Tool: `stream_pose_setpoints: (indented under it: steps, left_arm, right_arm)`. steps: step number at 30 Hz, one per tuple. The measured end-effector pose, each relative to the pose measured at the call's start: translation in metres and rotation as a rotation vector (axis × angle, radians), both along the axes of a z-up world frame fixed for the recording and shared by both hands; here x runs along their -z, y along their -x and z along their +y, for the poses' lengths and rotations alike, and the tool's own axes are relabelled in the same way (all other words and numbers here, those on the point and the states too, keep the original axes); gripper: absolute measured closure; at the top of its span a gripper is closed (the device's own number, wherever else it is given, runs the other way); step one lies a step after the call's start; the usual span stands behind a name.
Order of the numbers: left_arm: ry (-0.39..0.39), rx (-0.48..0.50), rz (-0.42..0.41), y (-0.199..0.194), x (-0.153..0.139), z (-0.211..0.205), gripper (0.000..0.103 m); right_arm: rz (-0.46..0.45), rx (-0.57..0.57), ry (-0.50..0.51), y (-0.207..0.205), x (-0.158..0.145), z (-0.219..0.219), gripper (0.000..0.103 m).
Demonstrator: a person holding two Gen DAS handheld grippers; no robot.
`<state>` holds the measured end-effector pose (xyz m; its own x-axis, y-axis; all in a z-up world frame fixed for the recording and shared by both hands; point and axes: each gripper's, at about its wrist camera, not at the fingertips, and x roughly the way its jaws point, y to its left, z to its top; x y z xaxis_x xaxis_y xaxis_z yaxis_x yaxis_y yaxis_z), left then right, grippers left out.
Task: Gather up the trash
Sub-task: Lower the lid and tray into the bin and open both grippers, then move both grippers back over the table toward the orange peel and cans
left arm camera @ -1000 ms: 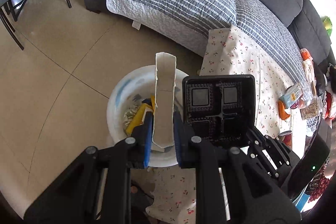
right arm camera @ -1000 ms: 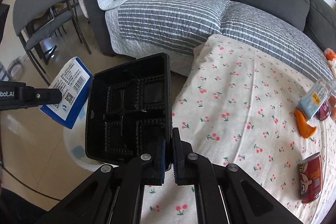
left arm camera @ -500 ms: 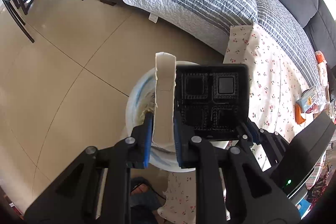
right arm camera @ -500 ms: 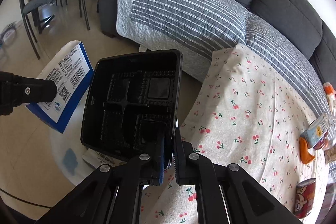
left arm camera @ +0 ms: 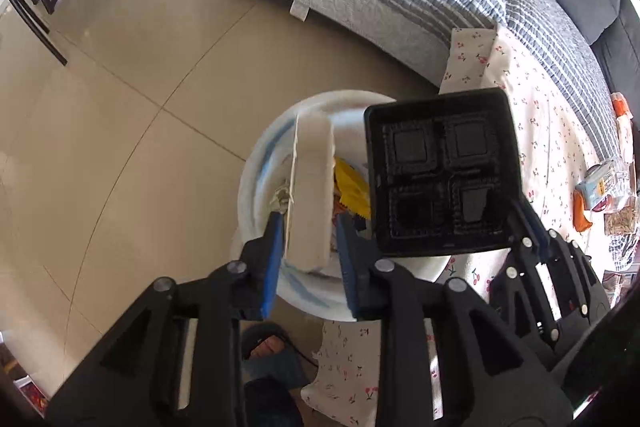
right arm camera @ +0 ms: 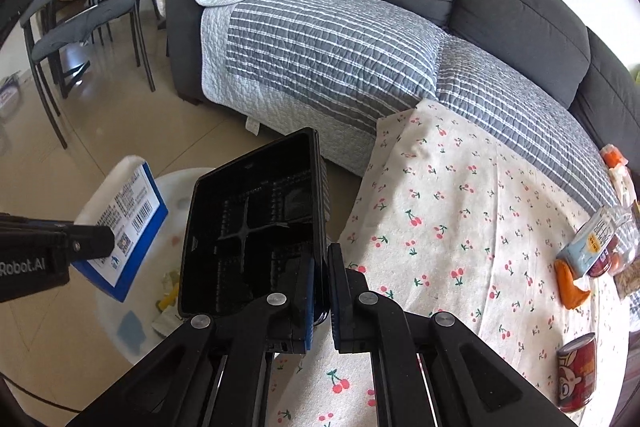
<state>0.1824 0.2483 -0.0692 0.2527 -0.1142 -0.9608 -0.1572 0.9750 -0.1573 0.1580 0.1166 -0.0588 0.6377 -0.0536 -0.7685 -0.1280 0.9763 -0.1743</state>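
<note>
My left gripper [left arm camera: 310, 227] points steeply down over the white bin [left arm camera: 256, 203] on the tiled floor [left arm camera: 120, 131]. Its jaws have just been opening: the flat carton [left arm camera: 312, 187] stands on edge between the blue pads, a gap shows on each side, and neither pad seems to press it. From the right wrist view the same carton [right arm camera: 124, 227] shows its blue border and barcode side, tilted above the bin's rim [right arm camera: 180, 179]. Inside the bin lie a yellow wrapper [left arm camera: 352, 191] and some crumpled scraps.

Just right of the carton, my right gripper [right arm camera: 320, 275] slants down and forward, its arms crossing the lower right of the left wrist view. Its jaws are nearly closed, pinching the near wall of the black plastic tray [right arm camera: 256, 231]. The tray [left arm camera: 440, 179] hangs tipped up on edge, its ribbed compartments facing the left camera, over the bin's right rim.

Farther right, the cherry-print cloth [right arm camera: 460, 211] spreads in front of the grey sofa [right arm camera: 520, 11]. On it, near its right edge, lie an orange wrapper [right arm camera: 570, 285], a clear snack packet [right arm camera: 596, 243] and a red can [right arm camera: 576, 371].
</note>
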Motion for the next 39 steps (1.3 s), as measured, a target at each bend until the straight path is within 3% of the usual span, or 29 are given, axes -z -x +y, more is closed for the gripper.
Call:
stream_pose_setpoints:
  steps: [12,15,17,19,25,27,29,33,35,39]
  left_arm:
    - [0.036,-0.052,-0.057,0.004,-0.014,0.011,0.066]
    - [0.042,-0.053,-0.069,0.003,-0.017,0.011,0.066]
    - [0.046,-0.052,-0.075,0.003,-0.018,0.011,0.066]
    - [0.062,-0.048,-0.081,0.002,-0.019,0.009,0.066]
    - [0.071,-0.022,-0.107,0.001,-0.026,0.0,0.066]
    - [0.08,-0.013,-0.12,0.001,-0.029,-0.004,0.066]
    - [0.08,0.004,-0.139,0.001,-0.033,-0.012,0.066]
    - [0.082,0.059,-0.162,0.0,-0.041,-0.033,0.066]
    - [0.102,0.087,-0.173,-0.001,-0.045,-0.045,0.063]
    - [0.146,0.147,-0.211,-0.002,-0.057,-0.07,0.049]
  right_arm:
    - [0.019,-0.042,-0.033,-0.005,0.005,0.016,0.096]
    - [0.086,-0.107,-0.077,-0.01,0.015,0.025,0.096]
    - [0.142,-0.132,-0.035,-0.012,0.025,0.033,0.091]
    - [0.109,-0.088,0.025,-0.01,0.025,0.031,0.084]
    - [0.097,-0.074,-0.051,-0.003,0.011,0.004,0.083]
    - [0.104,-0.076,-0.085,0.002,0.006,-0.01,0.079]
    - [0.111,-0.065,-0.118,0.007,0.0,-0.028,0.067]
    - [0.11,-0.035,-0.125,0.019,-0.012,-0.068,0.062]
    - [0.105,-0.027,-0.113,0.027,-0.019,-0.087,0.057]
    - [0.1,-0.011,-0.071,0.042,-0.032,-0.125,0.051]
